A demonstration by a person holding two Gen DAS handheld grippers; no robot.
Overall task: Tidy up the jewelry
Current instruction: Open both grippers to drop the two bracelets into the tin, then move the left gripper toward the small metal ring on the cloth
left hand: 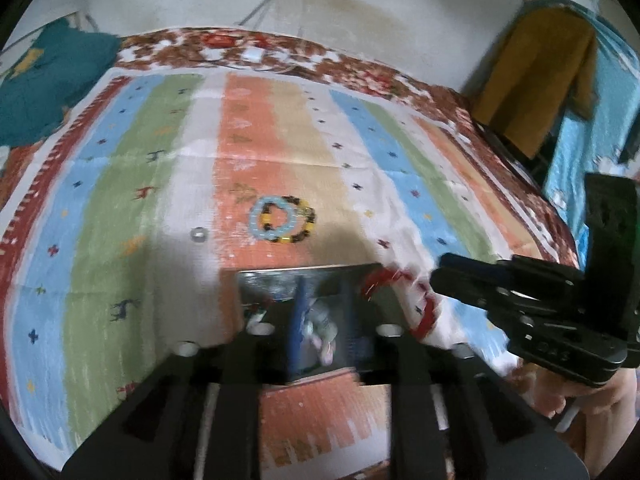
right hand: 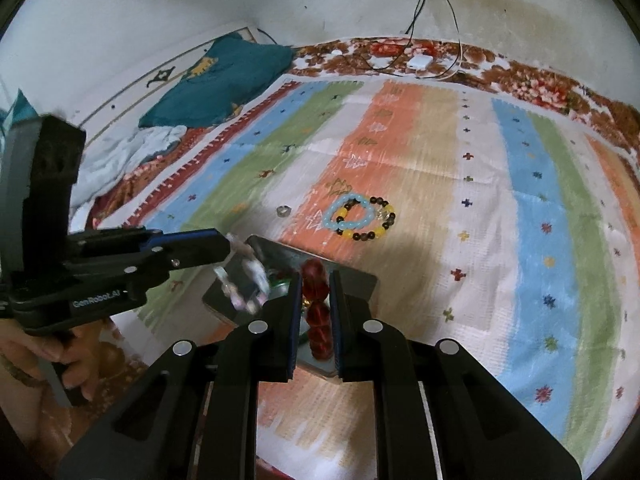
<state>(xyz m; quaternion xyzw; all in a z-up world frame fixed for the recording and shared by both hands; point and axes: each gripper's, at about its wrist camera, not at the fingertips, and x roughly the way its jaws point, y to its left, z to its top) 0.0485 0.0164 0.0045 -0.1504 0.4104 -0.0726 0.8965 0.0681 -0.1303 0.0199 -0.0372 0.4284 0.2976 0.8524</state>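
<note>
A shiny metal tray (right hand: 356,280) lies on the striped cloth; it also shows in the left wrist view (left hand: 272,280). My left gripper (left hand: 320,320) is shut on a pale white-pink bead bracelet (left hand: 320,332) over the tray; it hangs from that gripper in the right wrist view (right hand: 244,280). My right gripper (right hand: 316,304) is shut on a red bead bracelet (right hand: 318,308) above the tray; the bracelet shows in the left wrist view (left hand: 424,312). A light-blue bracelet (right hand: 350,214) and a yellow-and-dark bracelet (right hand: 374,228) lie overlapping beyond the tray.
A small silver ring (right hand: 283,211) lies left of the bracelets. Teal cloth (right hand: 216,80) and crumpled fabric sit at the far left. A white charger with cables (right hand: 420,60) lies by the wall. A yellow garment (left hand: 536,80) hangs at the right.
</note>
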